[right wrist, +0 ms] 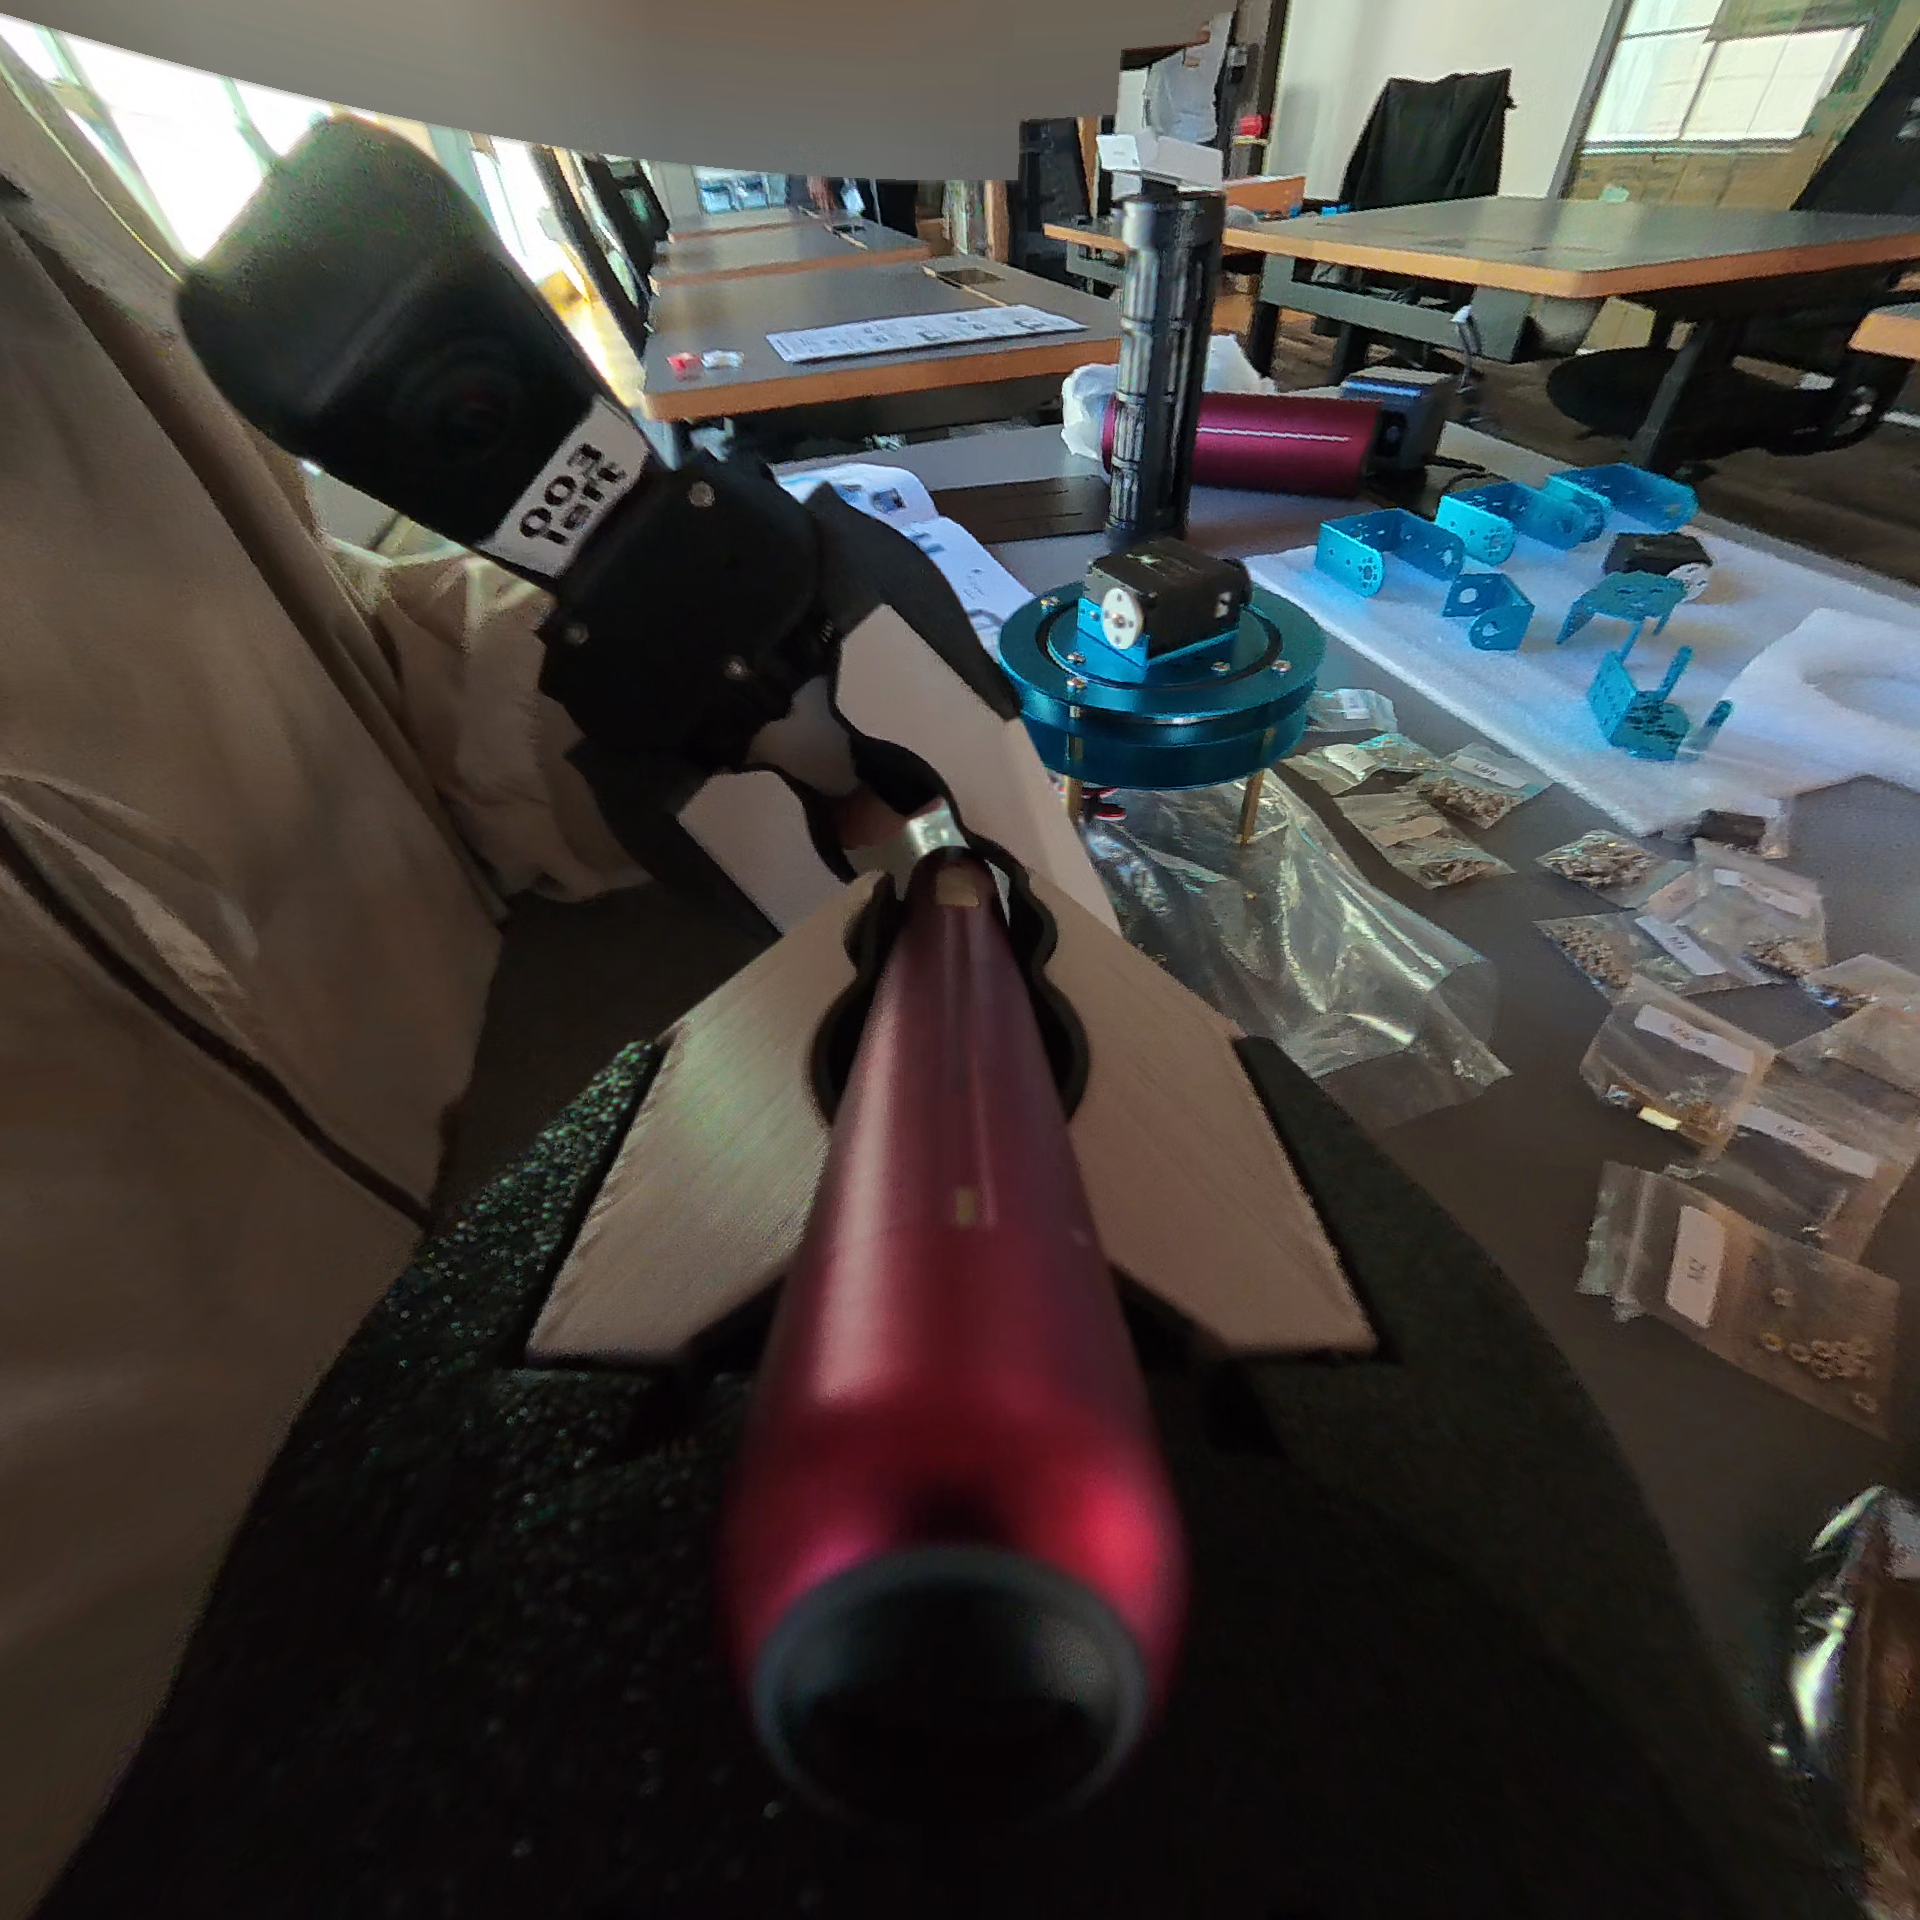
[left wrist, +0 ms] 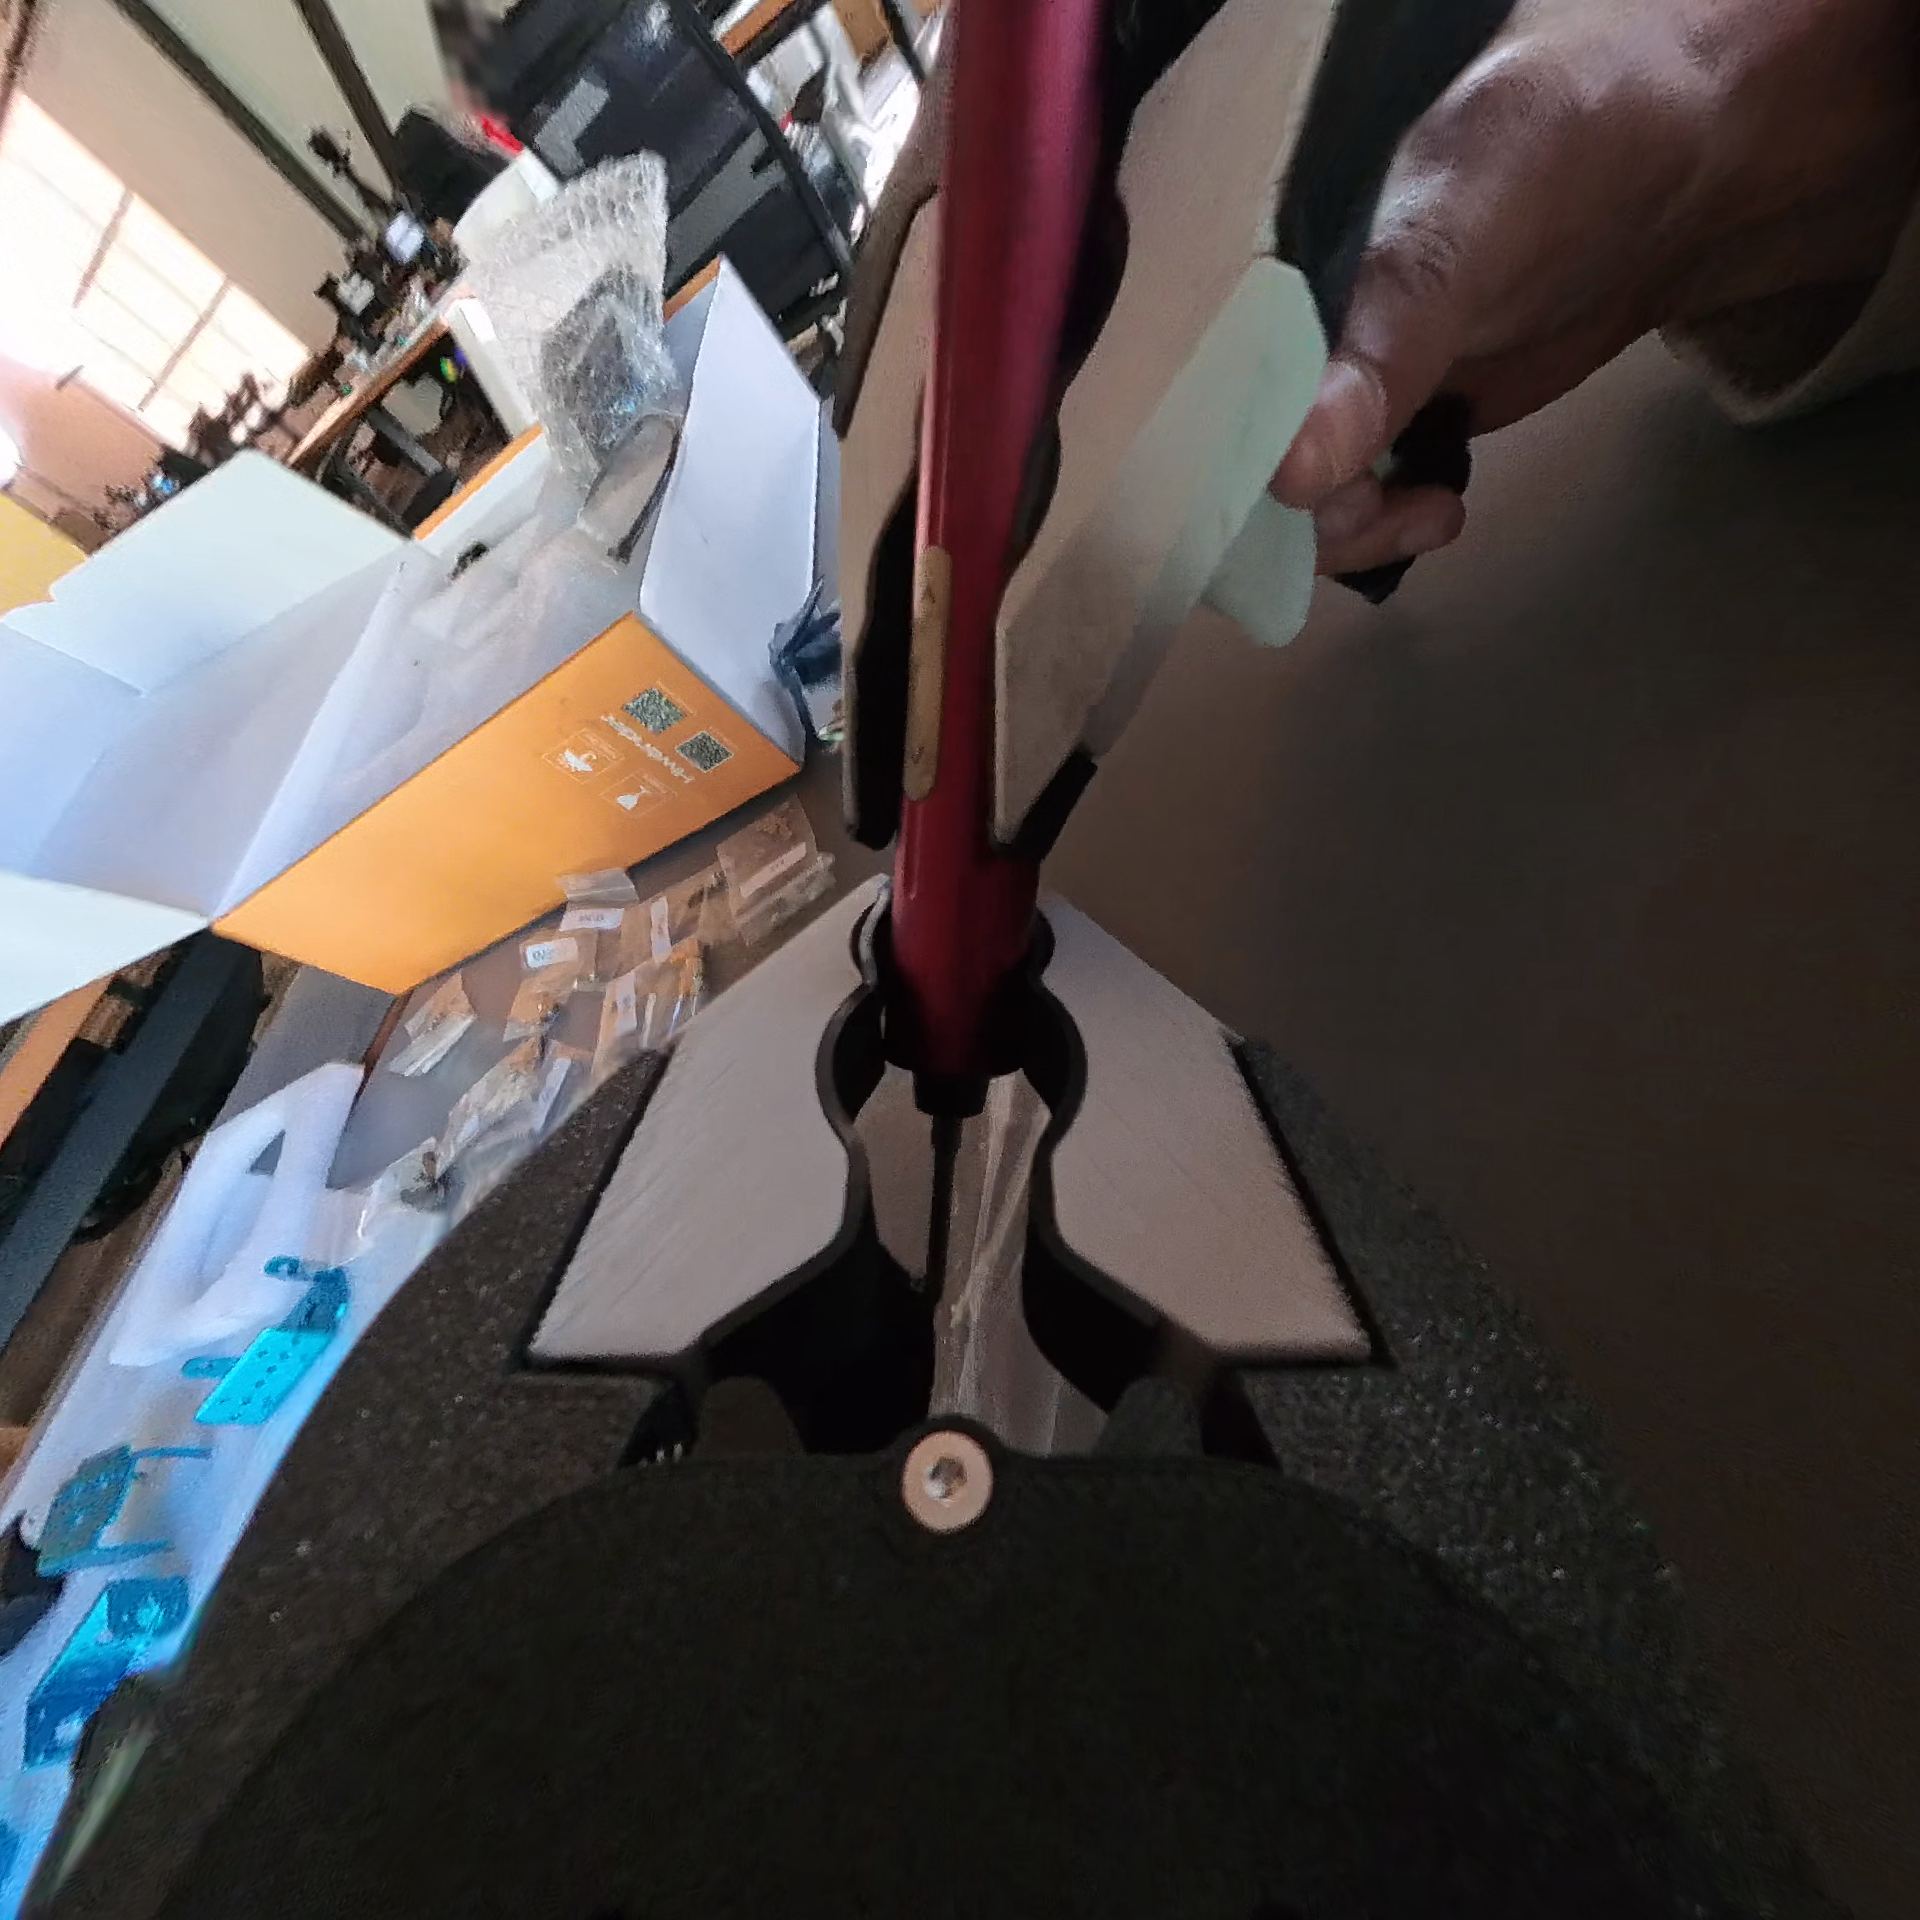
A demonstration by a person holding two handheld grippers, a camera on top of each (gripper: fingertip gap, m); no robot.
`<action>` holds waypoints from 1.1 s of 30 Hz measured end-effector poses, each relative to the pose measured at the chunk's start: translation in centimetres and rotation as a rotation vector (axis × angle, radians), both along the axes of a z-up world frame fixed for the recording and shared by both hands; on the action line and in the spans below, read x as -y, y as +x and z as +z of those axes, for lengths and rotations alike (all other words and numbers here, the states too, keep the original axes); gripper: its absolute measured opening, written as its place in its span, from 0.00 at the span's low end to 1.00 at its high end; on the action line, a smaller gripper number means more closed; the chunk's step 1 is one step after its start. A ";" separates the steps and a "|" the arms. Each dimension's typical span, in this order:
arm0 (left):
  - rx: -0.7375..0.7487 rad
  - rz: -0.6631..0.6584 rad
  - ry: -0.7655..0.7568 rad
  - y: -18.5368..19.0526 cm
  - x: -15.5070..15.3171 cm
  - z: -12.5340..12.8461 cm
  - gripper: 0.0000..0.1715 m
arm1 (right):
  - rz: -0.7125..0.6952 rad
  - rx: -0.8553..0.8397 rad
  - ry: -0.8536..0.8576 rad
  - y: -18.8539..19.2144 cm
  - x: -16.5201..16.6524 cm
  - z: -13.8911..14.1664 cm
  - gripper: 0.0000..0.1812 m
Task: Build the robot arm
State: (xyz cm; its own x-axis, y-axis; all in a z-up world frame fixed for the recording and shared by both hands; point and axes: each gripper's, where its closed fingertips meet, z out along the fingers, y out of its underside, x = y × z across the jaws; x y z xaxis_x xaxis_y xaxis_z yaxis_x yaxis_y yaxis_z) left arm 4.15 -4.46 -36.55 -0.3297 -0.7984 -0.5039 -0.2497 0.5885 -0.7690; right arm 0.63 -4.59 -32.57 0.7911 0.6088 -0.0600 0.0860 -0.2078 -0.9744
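Tongs on both sides close on one thing: a red screwdriver (right wrist: 935, 1299), held in the air above the counter (right wrist: 1507, 1455). The right tongs (right wrist: 951, 894) clamp the barrel in their round notch, the fingers nearly together, and the butt end points back at the right wrist camera. The left tongs (left wrist: 961, 914) meet the tool from 12 o'clock and ring its dark nose in their own notch, with the thin bit running back between the fingers. How firmly they pinch we cannot tell. A hand (left wrist: 1558, 260) works the right handle at 2 o'clock in the left wrist view.

From the right tongs we see a blue round base (right wrist: 1158, 717) with a motor on it near at 1 o'clock, blue brackets (right wrist: 1382, 556) farther off, and small bags of hardware (right wrist: 1714, 1060) at 3 o'clock. An orange box (left wrist: 499, 810) lies at 10 o'clock from the left tongs.
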 end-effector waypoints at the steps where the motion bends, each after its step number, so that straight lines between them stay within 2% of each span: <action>1: -0.007 0.044 0.016 -0.4 -0.8 -0.1 0.11 | -0.025 0.034 0.014 0.1 -0.4 -0.2 0.12; 3: -0.005 0.148 0.016 -2.0 -2.9 0.0 0.16 | -0.078 0.088 0.055 0.8 -1.2 -0.2 0.11; 6: 0.012 0.290 -0.146 -5.5 -6.1 0.7 0.17 | -0.131 0.174 0.035 1.9 -3.0 -1.4 0.11; 9: 0.126 0.363 -0.393 -8.9 -8.1 3.4 0.17 | -0.146 0.241 0.033 2.2 -5.2 -2.0 0.11; 12: 0.275 0.382 -0.533 -11.3 -9.9 6.0 0.16 | -0.155 0.222 0.033 3.0 -7.7 -2.1 0.11; 16: 0.392 0.392 -0.589 -12.6 -11.8 6.9 0.15 | -0.152 0.091 -0.126 4.2 -10.2 -4.1 0.12; 19: 0.444 0.375 -0.614 -13.0 -12.5 7.0 0.14 | -0.156 0.030 -0.210 5.0 -10.9 -5.0 0.12; 25: 0.433 0.367 -0.630 -12.7 -13.3 6.1 0.14 | -0.142 -0.054 -0.300 4.8 -11.4 -5.5 0.12; 33: 0.413 0.362 -0.644 -12.5 -13.3 5.6 0.14 | -0.146 -0.075 -0.305 5.1 -11.7 -5.5 0.11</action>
State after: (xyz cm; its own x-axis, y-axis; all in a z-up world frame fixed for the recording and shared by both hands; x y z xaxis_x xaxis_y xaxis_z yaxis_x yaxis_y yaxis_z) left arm -8.39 8.87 -30.99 0.1126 -0.9917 0.0621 0.0363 -0.0583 -0.9976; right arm 5.71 7.09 -38.12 0.8549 0.4350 -0.2828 -0.0352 -0.4951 -0.8681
